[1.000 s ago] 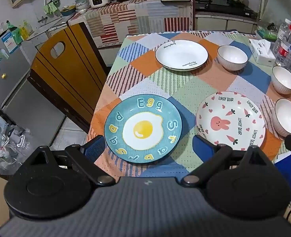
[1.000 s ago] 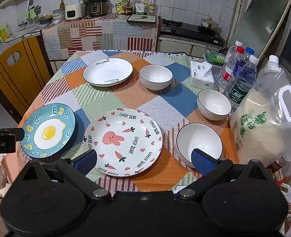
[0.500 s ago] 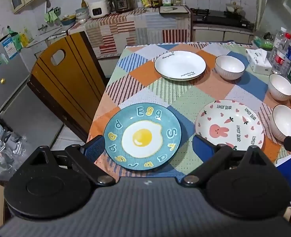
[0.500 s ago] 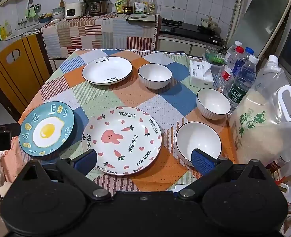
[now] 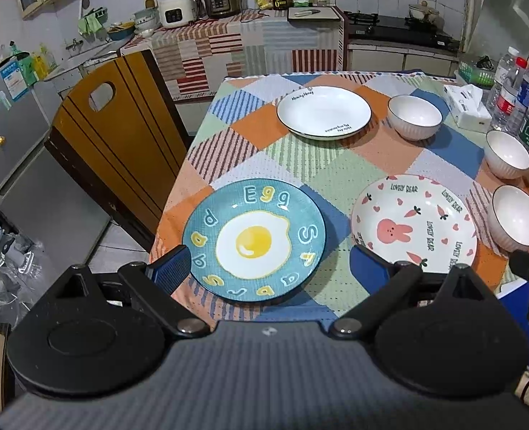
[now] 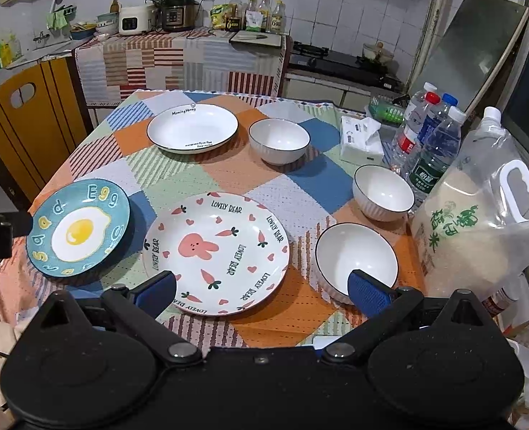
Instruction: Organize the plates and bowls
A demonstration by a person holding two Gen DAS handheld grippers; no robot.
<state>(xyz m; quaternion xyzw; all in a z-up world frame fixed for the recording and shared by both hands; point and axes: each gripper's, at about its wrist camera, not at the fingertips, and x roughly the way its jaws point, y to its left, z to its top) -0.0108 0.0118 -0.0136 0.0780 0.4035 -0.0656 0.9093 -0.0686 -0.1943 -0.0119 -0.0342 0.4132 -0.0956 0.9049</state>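
On the patchwork tablecloth lie three plates: a blue egg plate (image 5: 253, 240) (image 6: 78, 231) near the front left, a pink rabbit plate (image 5: 413, 224) (image 6: 216, 252) beside it, and a plain white plate (image 5: 323, 111) (image 6: 192, 128) at the back. Three white bowls (image 6: 278, 140) (image 6: 383, 191) (image 6: 355, 256) run along the right side. My left gripper (image 5: 268, 268) hangs open just short of the egg plate. Before the rabbit plate my right gripper (image 6: 262, 290) is open too, its right fingertip in front of the nearest bowl. Neither holds anything.
A rice bag (image 6: 479, 222), several water bottles (image 6: 433, 143) and a tissue box (image 6: 359, 139) crowd the table's right edge. A wooden chair (image 5: 113, 136) stands against the left side. A counter with appliances (image 6: 178, 10) and a stove (image 6: 339, 61) lie behind.
Both grippers have drawn back and risen slightly from the table, so the plates sit a little farther off. Nothing on the table has moved.
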